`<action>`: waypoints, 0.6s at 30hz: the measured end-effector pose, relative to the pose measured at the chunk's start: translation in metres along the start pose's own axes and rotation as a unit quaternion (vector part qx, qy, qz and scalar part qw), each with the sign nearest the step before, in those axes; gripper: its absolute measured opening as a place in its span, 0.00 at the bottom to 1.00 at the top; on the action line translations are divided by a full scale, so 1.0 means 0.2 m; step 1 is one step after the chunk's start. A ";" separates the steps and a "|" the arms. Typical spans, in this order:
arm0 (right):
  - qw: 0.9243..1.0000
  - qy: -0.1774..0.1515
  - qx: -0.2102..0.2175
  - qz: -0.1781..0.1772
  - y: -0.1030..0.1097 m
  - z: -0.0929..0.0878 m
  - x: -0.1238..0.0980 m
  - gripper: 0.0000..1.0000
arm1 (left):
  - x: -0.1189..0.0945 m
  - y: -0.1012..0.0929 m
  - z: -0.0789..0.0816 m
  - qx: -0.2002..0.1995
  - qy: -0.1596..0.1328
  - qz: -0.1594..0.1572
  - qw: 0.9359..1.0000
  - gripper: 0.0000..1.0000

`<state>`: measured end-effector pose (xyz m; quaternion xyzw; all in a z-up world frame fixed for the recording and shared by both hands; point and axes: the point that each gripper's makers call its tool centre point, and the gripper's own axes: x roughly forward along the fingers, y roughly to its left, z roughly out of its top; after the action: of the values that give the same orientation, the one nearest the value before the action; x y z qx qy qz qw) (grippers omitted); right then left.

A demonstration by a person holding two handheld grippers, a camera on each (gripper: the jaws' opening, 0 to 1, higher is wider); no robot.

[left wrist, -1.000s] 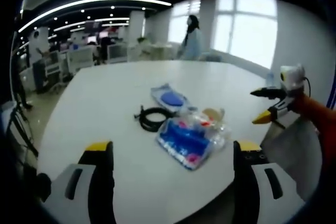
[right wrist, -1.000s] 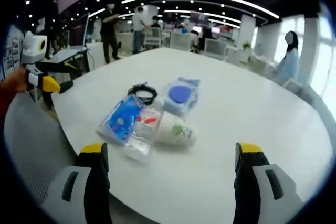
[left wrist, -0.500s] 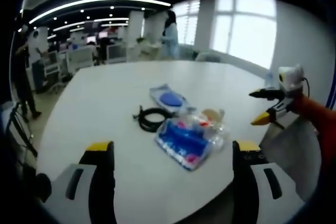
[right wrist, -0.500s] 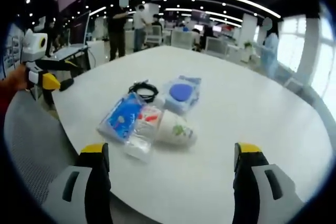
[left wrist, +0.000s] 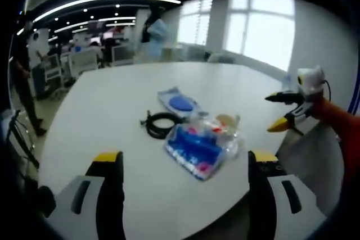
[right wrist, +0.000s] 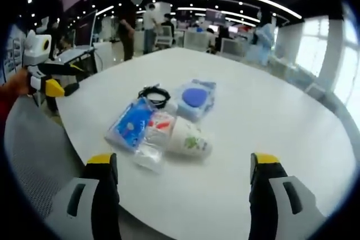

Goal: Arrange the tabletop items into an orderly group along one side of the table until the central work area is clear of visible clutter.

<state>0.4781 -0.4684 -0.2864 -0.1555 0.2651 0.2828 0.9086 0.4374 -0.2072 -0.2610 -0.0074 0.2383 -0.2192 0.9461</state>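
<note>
Both grippers, left gripper (left wrist: 181, 167) and right gripper (right wrist: 183, 170), hover with jaws released. On the white bench (right wrist: 270, 122), the black cable coil (right wrist: 154, 95) lies touching the blue packet (right wrist: 130, 125) (paper cup (right wrist: 188, 137) just beside).

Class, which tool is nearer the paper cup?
Right. The paper cup lies on the right tool's side of the pile; the left tool is beyond the blue packet.

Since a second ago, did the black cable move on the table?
No. The black cable lies beside the blue-disc packet and the blue bag just as before; the slight shift comes from the camera.
</note>
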 end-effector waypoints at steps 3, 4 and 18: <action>1.000 0.005 -0.007 0.004 0.02 0.00 0.01 0.95 | 0.00 0.00 0.00 0.001 0.002 -0.001 1.000 0.88; 1.000 0.007 -0.008 0.004 0.02 -0.01 0.01 0.95 | 0.00 0.00 0.00 0.002 0.003 -0.001 1.000 0.88; 0.999 -0.002 -0.014 0.035 0.15 0.10 0.06 0.79 | 0.00 -0.01 0.01 0.003 0.000 -0.005 1.000 0.87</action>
<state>0.4766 -0.4295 -0.2812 -0.1586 0.2645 0.3182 0.8965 0.4372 -0.2098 -0.2599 -0.0055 0.2371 -0.2252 0.9450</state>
